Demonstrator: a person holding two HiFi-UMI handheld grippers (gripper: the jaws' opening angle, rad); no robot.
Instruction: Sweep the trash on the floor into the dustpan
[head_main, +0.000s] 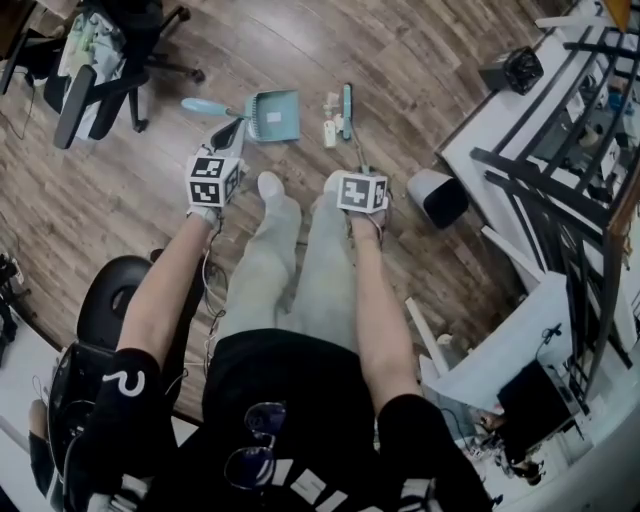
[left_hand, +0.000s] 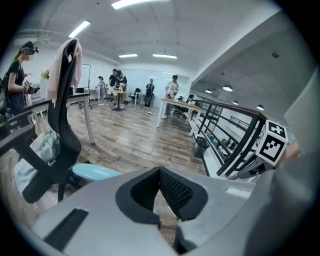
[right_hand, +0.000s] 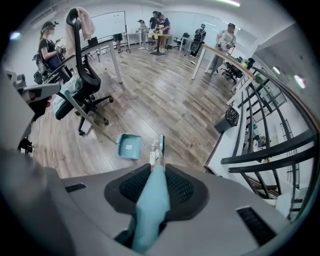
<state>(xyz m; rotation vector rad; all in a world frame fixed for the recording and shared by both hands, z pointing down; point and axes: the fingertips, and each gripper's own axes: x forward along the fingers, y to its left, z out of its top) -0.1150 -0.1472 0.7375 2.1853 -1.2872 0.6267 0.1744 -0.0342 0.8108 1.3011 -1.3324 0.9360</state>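
Bright, even light from ceiling strips (left_hand: 127, 4), blown out to white glare at the top of the left gripper view. Mild sheen on the wooden floor (head_main: 130, 200) in the head view, with only faint, soft shadows. Strong fisheye bending in both gripper views, with black corners and railings (right_hand: 250, 154) bowed at the right edge. Out of focus in the lower foreground: left hand-held gripper (left_hand: 161, 172), right hand-held gripper (right_hand: 156, 167), teal broom handle (right_hand: 150, 205). Somewhat washed and low in contrast throughout.

The right gripper (right_hand: 156, 175) clamps a teal broom handle (right_hand: 149, 205), which runs out to its brush head (right_hand: 161, 144) on the wood floor (right_hand: 165, 105). A teal dustpan (right_hand: 129, 146) lies just left of the brush head, with pale trash (right_hand: 152, 152) between them.
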